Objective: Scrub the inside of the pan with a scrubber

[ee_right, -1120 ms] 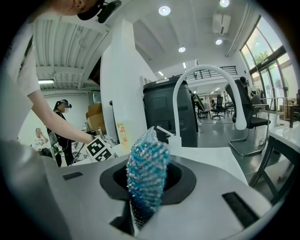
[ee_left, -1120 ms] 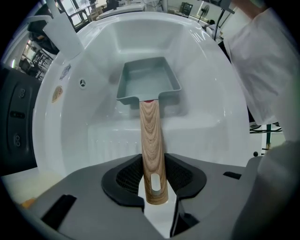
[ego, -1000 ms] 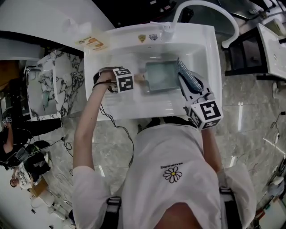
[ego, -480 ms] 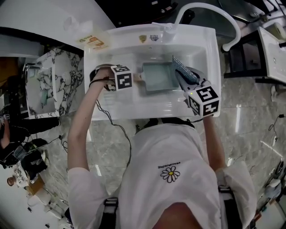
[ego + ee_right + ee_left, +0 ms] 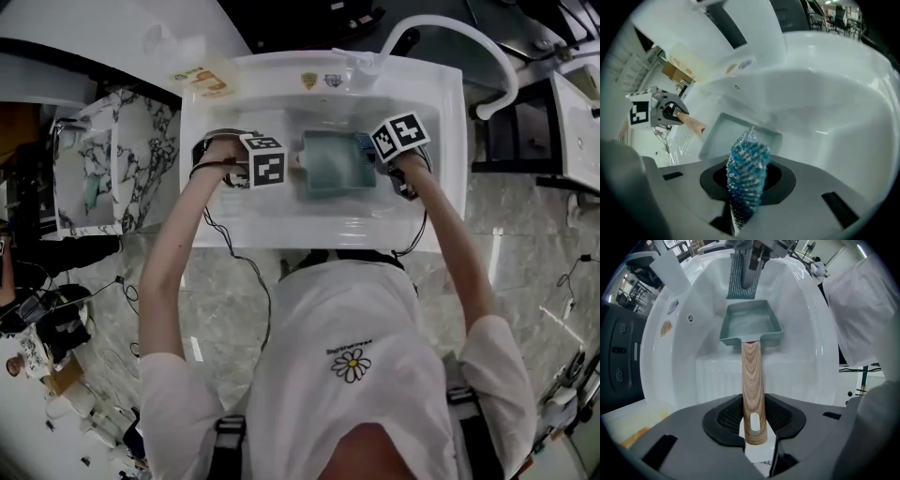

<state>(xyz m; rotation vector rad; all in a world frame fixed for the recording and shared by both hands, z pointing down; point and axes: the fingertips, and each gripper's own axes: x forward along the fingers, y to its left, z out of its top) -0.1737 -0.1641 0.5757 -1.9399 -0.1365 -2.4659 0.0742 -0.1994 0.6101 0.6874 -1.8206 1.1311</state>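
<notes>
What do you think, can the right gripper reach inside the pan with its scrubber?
Probably yes: the right gripper holds the scrubber at the edge of the pan, which lies open, steadied by the left gripper.

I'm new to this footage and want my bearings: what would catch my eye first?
A square grey-green pan lies in the middle of the white sink. The left claw grips its wooden handle. The right claw holds a blue mesh scrubber at the side of the pan opposite the handle.
</notes>
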